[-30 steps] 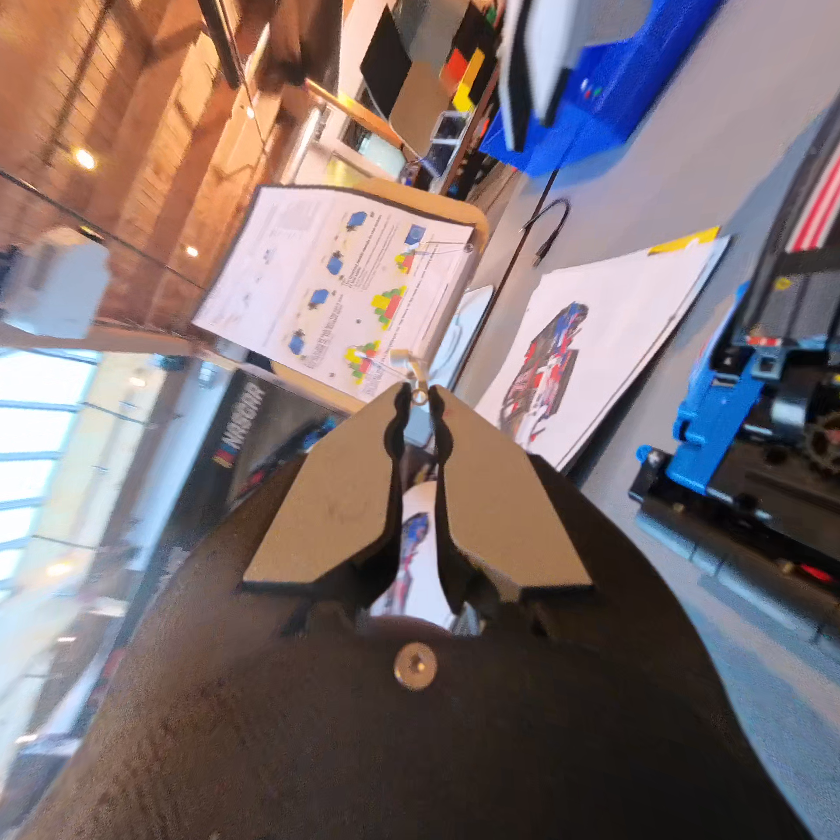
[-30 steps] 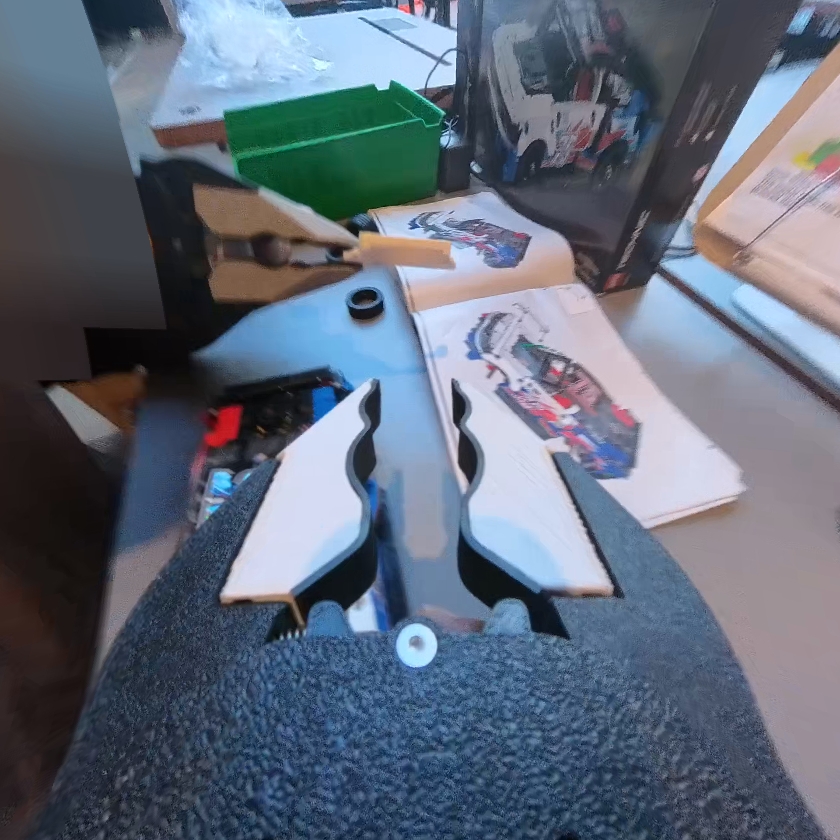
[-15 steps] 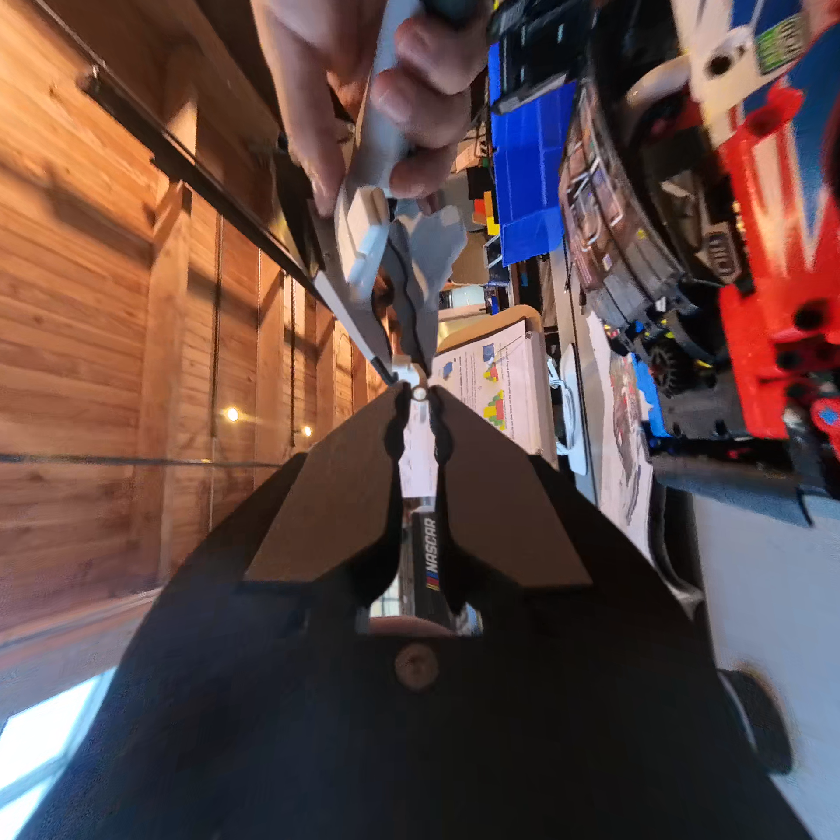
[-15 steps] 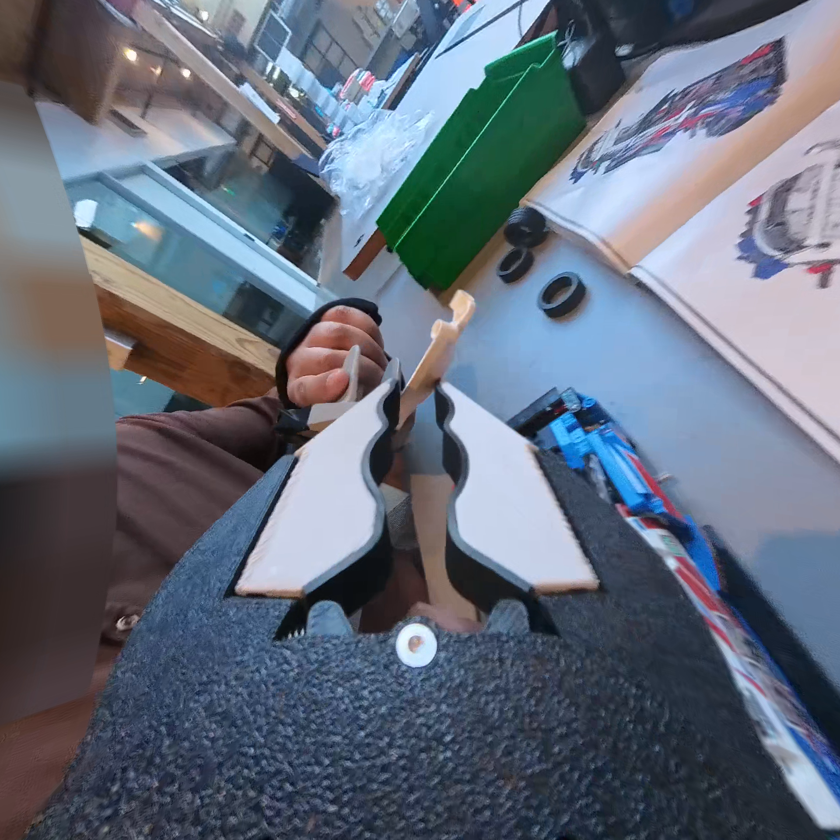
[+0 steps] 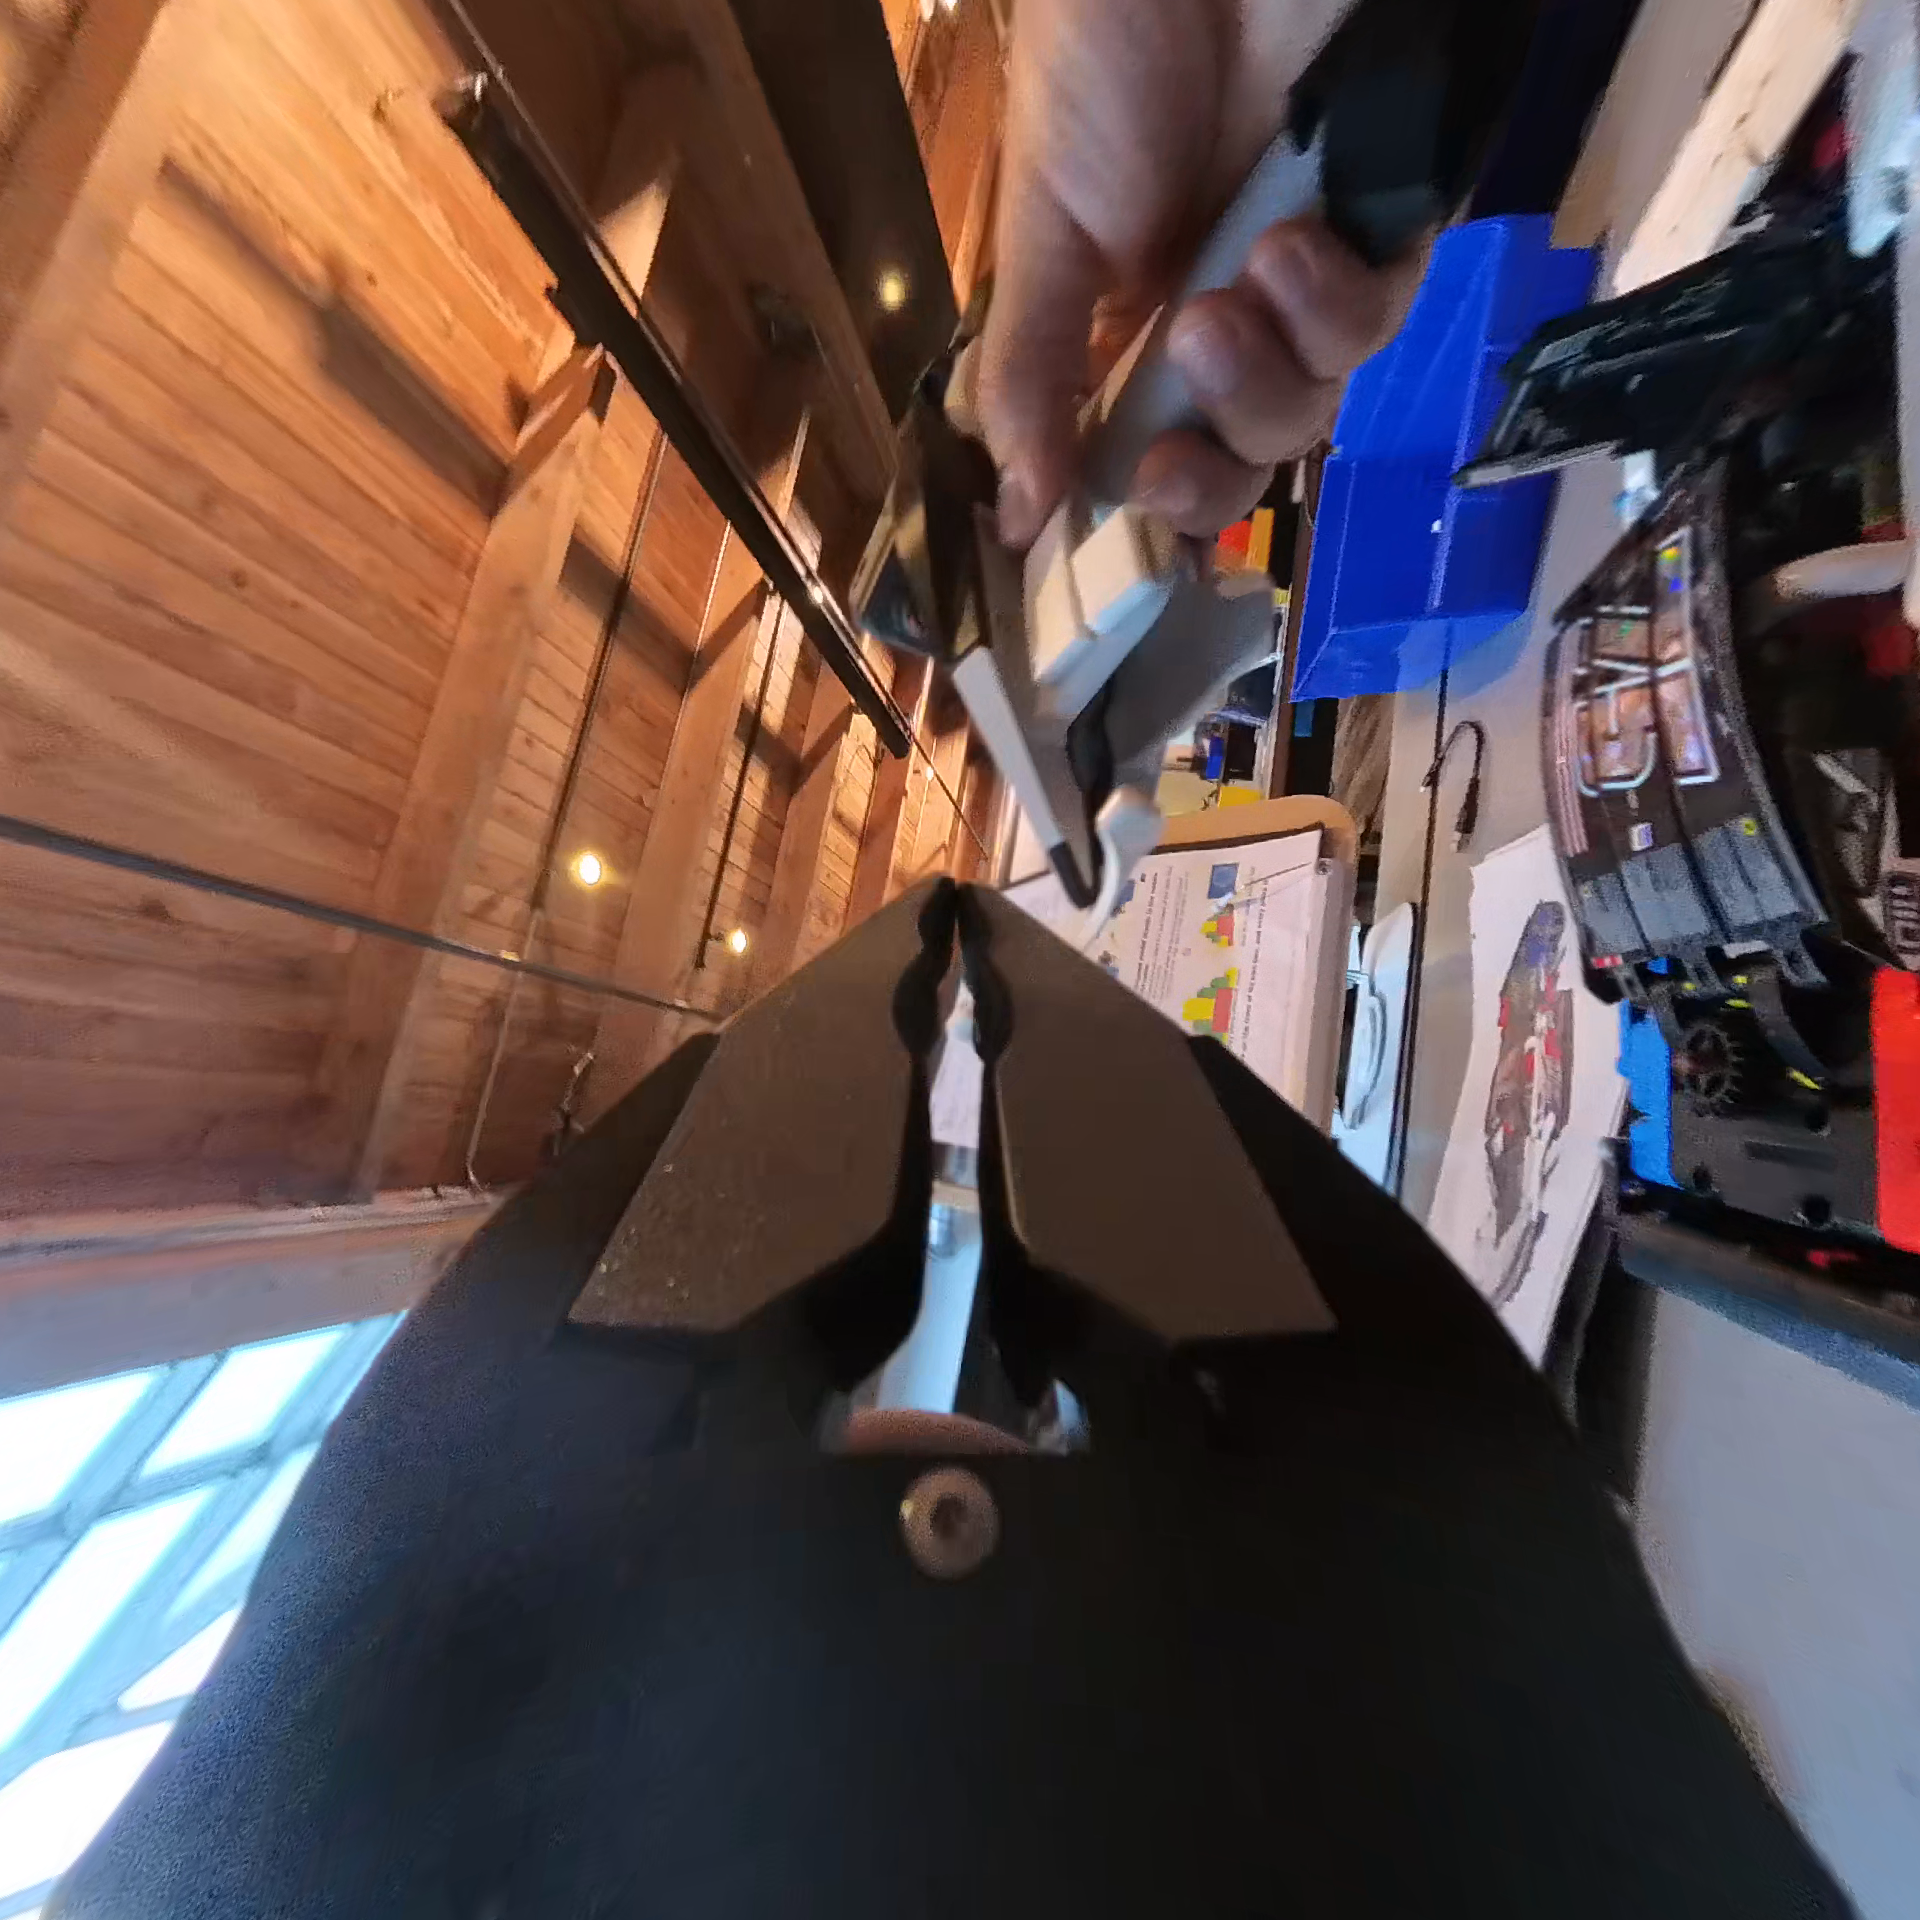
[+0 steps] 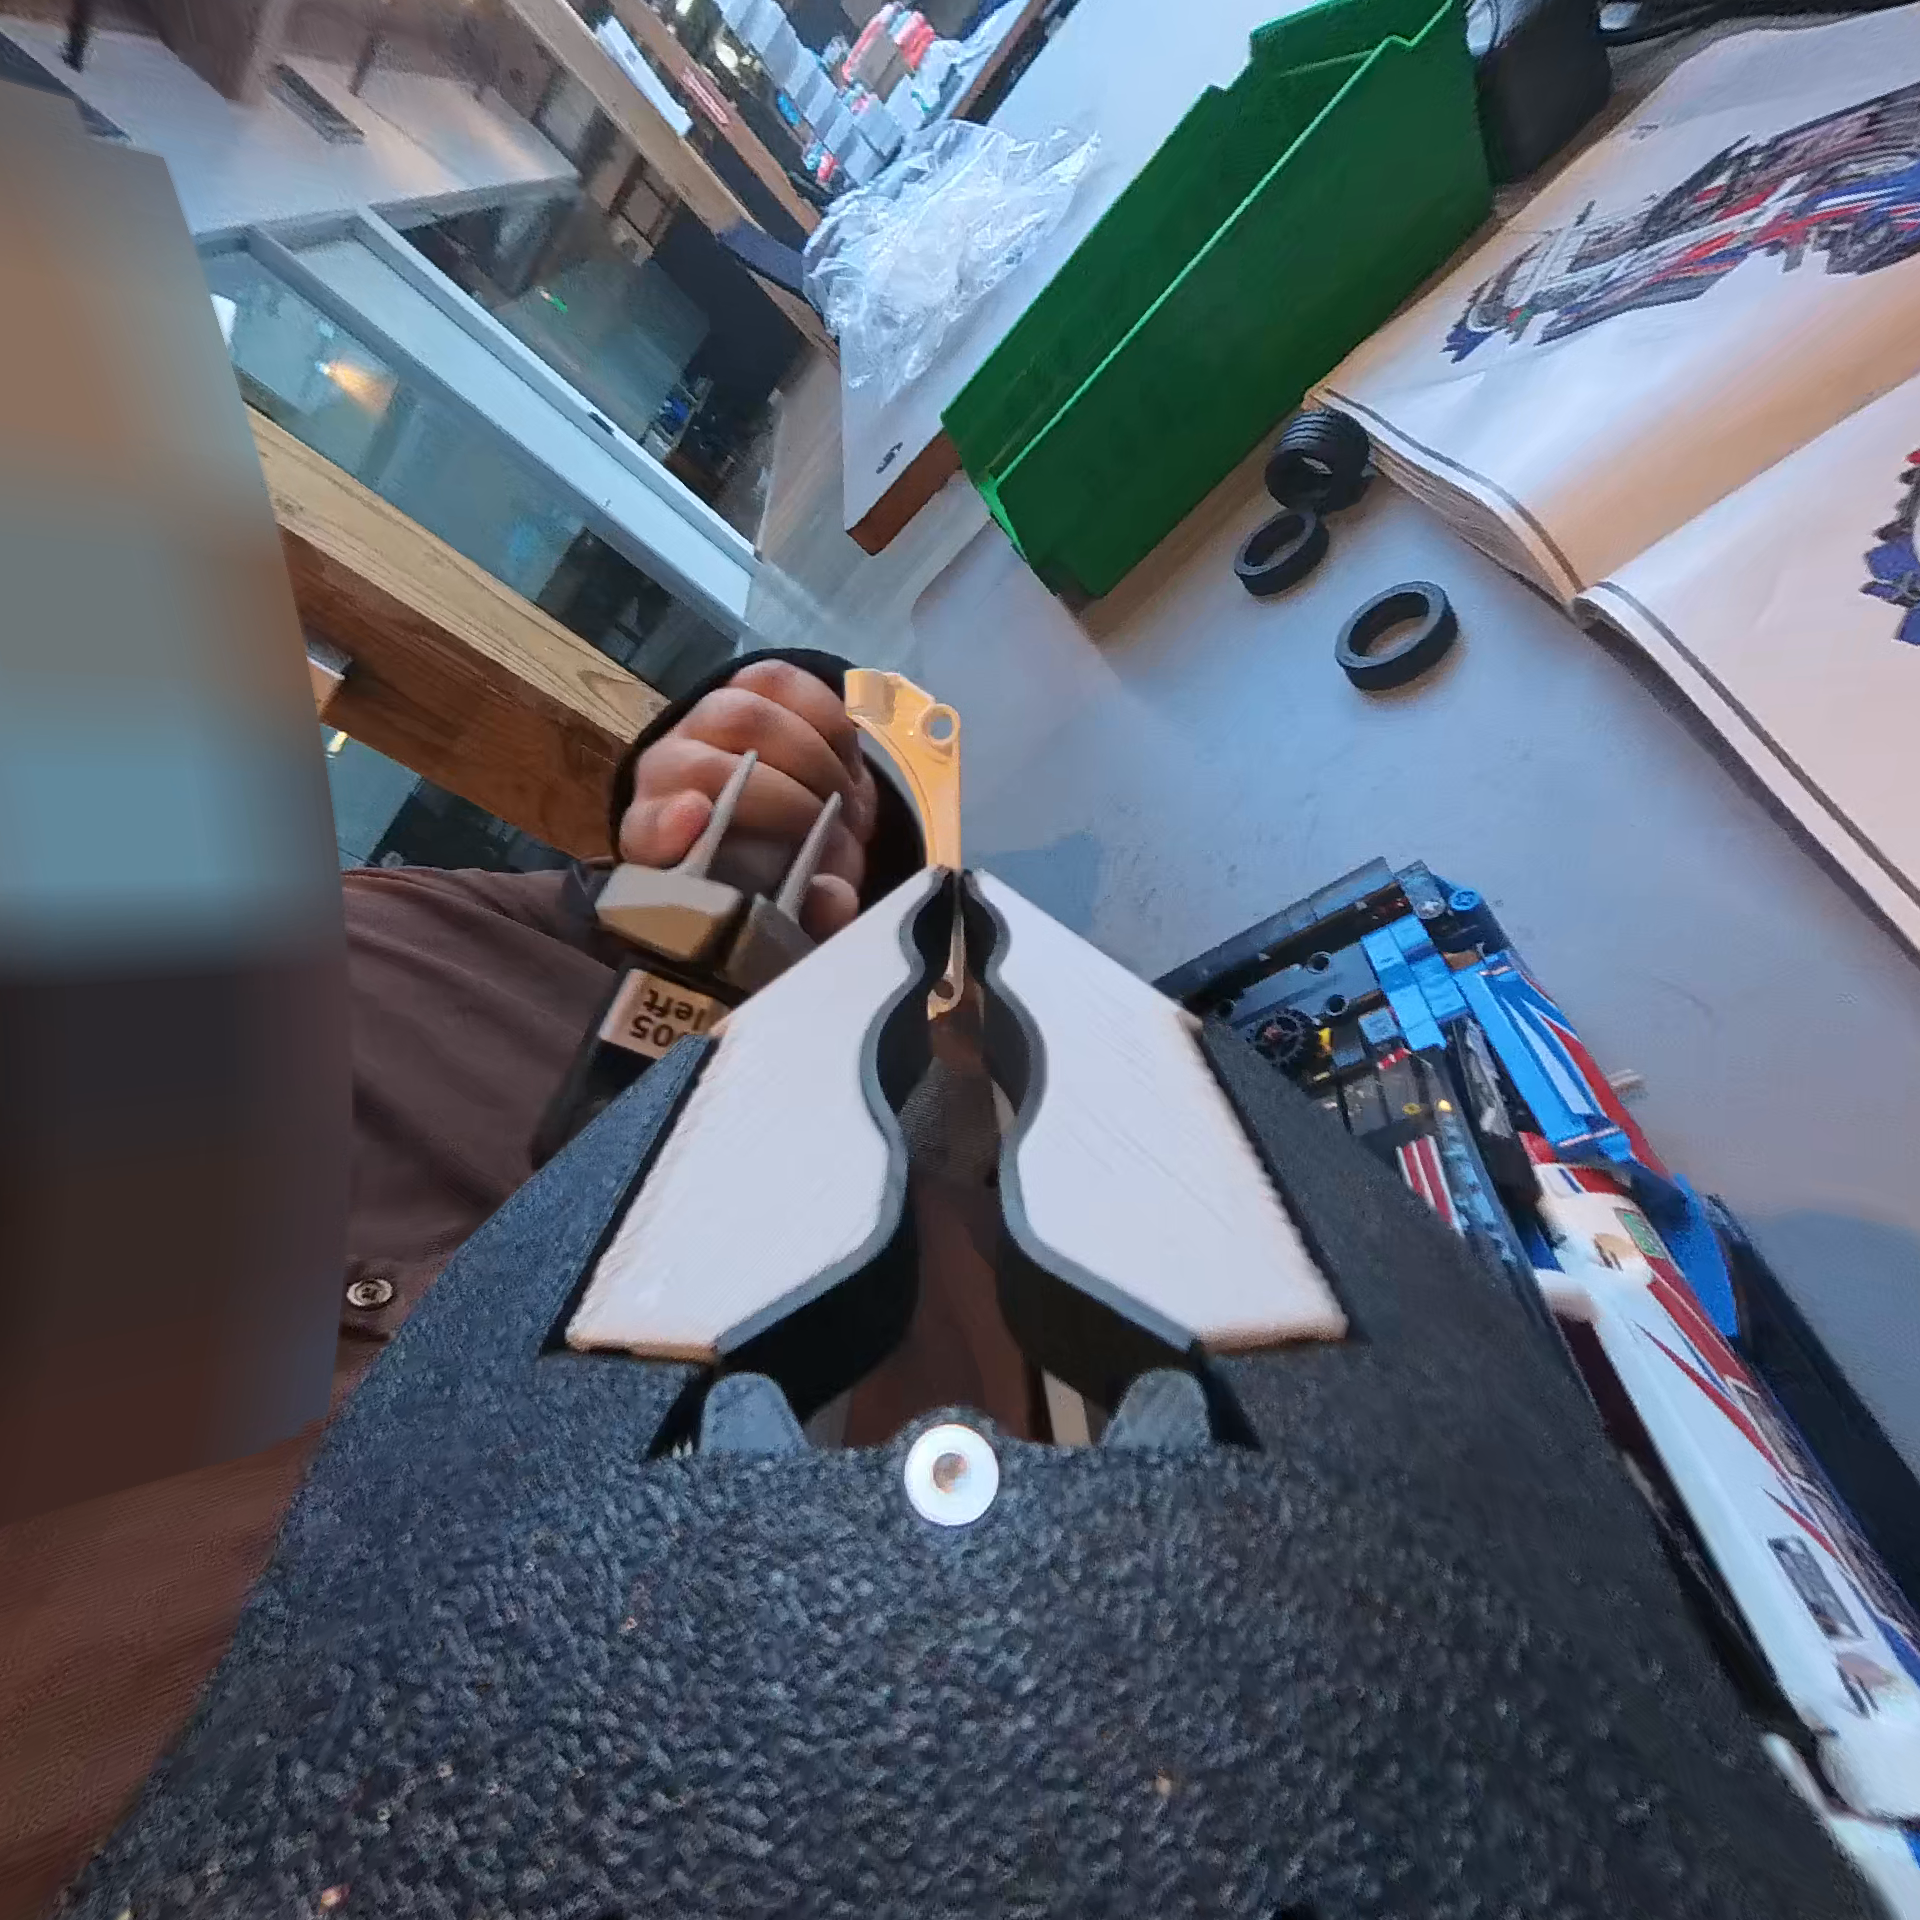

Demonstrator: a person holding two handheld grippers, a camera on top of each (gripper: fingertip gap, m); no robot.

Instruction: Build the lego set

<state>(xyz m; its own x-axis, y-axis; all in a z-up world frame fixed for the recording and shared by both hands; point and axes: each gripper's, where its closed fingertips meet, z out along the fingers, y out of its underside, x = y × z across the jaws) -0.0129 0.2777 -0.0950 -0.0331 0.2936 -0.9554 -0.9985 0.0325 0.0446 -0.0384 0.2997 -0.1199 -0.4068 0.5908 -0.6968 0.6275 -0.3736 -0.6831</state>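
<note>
**A thin curved piece held only by the fingertips, high above the car**

The right gripper point(image 6: 951, 883) has its jaws pressed almost together on a curved white piece point(image 6: 928, 774), a thin arch with a small hole near its far end. Only the very tips hold it, and most of the piece stands out beyond them. I judge that it can turn in this grip, or slip out and fall, if it is pushed against something from the side. The left gripper point(image 5: 954, 902) has its jaws closed tip to tip, and I see nothing between them.

The right wrist view shows, just behind the piece, the hand point(image 6: 748, 790) that holds the left gripper. To the right lies the lego car point(image 6: 1538, 1122) on the grey table point(image 6: 1195, 748). Farther away are three black tyres point(image 6: 1397, 636), a green bin point(image 6: 1226, 312) and open instruction booklets point(image 6: 1662, 343).

The left wrist view shows what that one does not. The other gripper, held by a hand point(image 5: 1143, 312), comes in from above with the white piece at its tip. Far right are a blue bin point(image 5: 1423, 468) and a printed sheet on a board point(image 5: 1236, 956)
</note>
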